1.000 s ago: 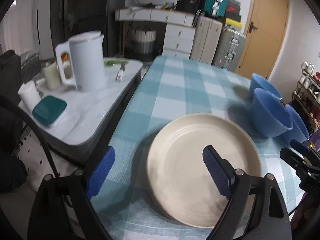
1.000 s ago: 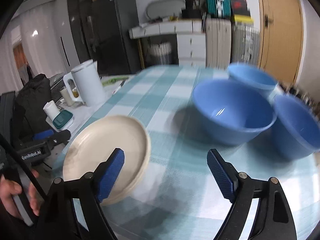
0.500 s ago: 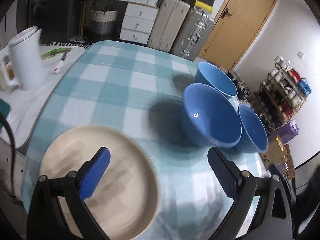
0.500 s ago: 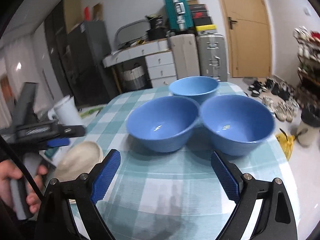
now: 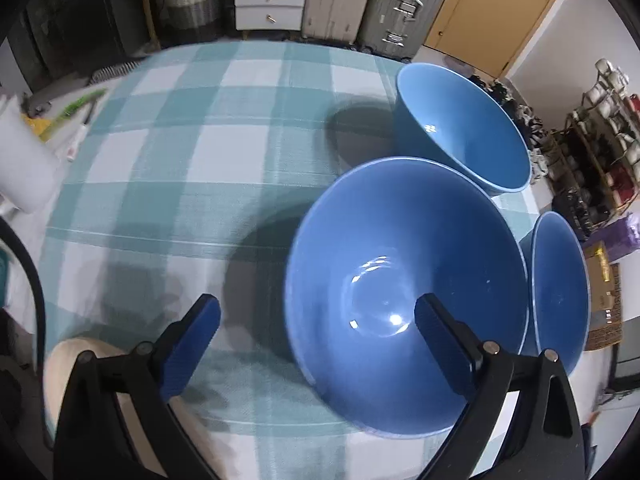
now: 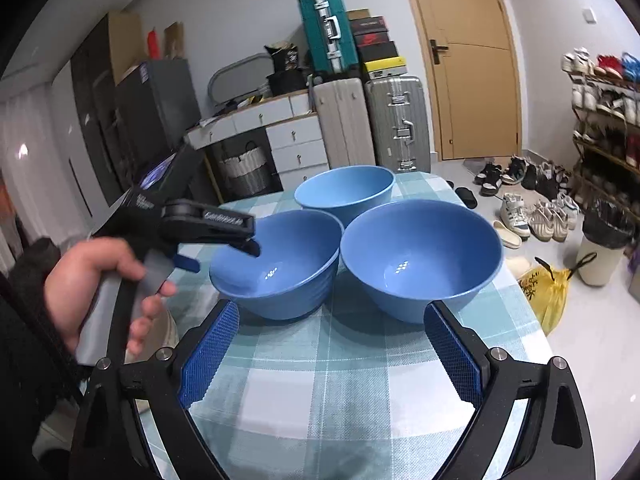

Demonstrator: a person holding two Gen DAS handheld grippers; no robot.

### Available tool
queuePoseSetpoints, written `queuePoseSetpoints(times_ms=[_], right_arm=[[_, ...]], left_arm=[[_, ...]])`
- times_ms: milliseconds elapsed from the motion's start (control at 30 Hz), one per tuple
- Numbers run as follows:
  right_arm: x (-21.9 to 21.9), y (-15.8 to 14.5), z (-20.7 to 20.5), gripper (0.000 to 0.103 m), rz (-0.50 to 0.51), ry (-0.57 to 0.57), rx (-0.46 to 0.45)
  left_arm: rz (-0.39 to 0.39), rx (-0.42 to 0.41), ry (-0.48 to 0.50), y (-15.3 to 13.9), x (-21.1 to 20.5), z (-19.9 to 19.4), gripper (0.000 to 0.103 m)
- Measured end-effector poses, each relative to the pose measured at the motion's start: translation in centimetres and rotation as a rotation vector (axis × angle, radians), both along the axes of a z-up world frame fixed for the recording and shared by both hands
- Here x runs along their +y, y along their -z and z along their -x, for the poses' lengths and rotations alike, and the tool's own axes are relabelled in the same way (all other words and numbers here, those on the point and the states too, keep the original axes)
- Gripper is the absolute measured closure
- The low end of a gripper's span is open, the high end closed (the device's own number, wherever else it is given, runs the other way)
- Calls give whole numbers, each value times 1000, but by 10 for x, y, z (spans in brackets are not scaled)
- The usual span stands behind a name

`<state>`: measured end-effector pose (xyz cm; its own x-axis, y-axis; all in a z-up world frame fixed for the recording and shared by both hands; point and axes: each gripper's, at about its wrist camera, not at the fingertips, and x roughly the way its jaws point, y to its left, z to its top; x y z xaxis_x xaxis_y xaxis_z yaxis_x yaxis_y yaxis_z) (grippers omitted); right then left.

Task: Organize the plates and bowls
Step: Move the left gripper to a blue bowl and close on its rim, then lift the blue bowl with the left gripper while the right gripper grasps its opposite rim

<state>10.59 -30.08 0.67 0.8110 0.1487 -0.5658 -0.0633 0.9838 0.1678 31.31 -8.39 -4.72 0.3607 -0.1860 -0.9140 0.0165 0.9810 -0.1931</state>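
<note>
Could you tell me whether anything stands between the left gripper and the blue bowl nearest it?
Nothing visible does. The left gripper hangs open over the near rim of the nearest blue bowl, one finger above its inside, the other outside. The bowl is empty; only the checked tablecloth lies beside it.

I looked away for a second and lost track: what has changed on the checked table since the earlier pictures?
The left hand-held gripper swung from over the cream plate to above the nearest blue bowl, jaws opening a little and empty. The right hand-held gripper, also empty, turned toward the bowls. Nothing was taken or let go; plate and three bowls stayed put.
</note>
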Motion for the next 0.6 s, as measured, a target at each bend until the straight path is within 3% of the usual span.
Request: queuePoseSetpoints(times_ms=[67,167,200,233,267,333,433,600], right_arm=[[-2,4,-5,8,-34,3,32],[-4,6,-9,8,-80,5,53],[-5,6,-10,8,-88,8,55],[-7,5,-8,8,-96,10,52],[-7,5,-8,8,-99,11,49],[-9,5,-8,8,-109,14,45],[-10,8,-11,8,-128,14,64],[-13,10,-17,8,-180,18,82]], left_arm=[[25,14,-5,5,0,-3,10],[19,21,2,11,-1,-6,24],[28,17,4,12,0,-7,47],[40,26,4,15,2,-8,62],[59,54,10,19,3,-10,64],[87,78,24,24,4,-12,79],[16,81,48,27,1,-10,83],[9,113,80,31,2,-8,93]])
